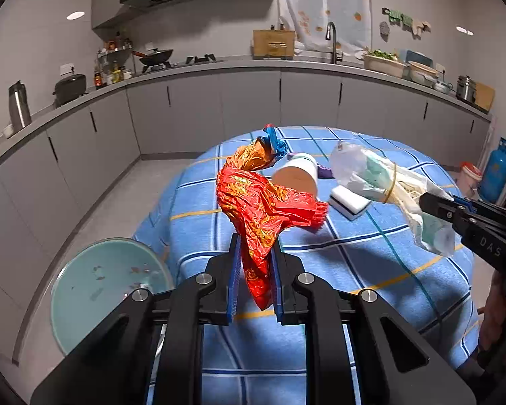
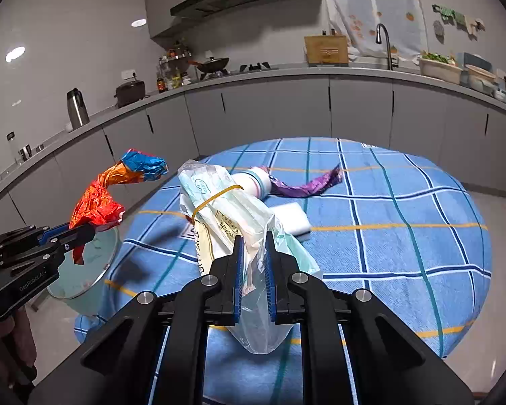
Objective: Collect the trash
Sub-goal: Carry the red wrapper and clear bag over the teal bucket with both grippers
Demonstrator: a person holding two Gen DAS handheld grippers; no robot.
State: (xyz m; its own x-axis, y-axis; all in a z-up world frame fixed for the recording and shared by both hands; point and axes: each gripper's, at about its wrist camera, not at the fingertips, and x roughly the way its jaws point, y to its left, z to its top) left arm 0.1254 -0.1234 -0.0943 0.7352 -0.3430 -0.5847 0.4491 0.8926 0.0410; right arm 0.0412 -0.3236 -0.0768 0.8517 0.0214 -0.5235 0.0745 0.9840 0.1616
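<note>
Both grippers pinch limp trash, left gripper (image 1: 255,253) on red wrapper (image 1: 259,202), right gripper (image 2: 254,253) on banded bags (image 2: 226,209); thin film risks slipping free.

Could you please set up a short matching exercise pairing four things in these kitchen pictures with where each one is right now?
Things:
1. red foil wrapper
2. clear plastic bag
3. white sponge block
4. paper cup

Places:
A. lying flat on the blue checked tablecloth
B. clamped in the right gripper
C. tipped on its side on the table
D. clamped in the left gripper

Pairs: 1-D, 2-B, 3-A, 4-C
</note>
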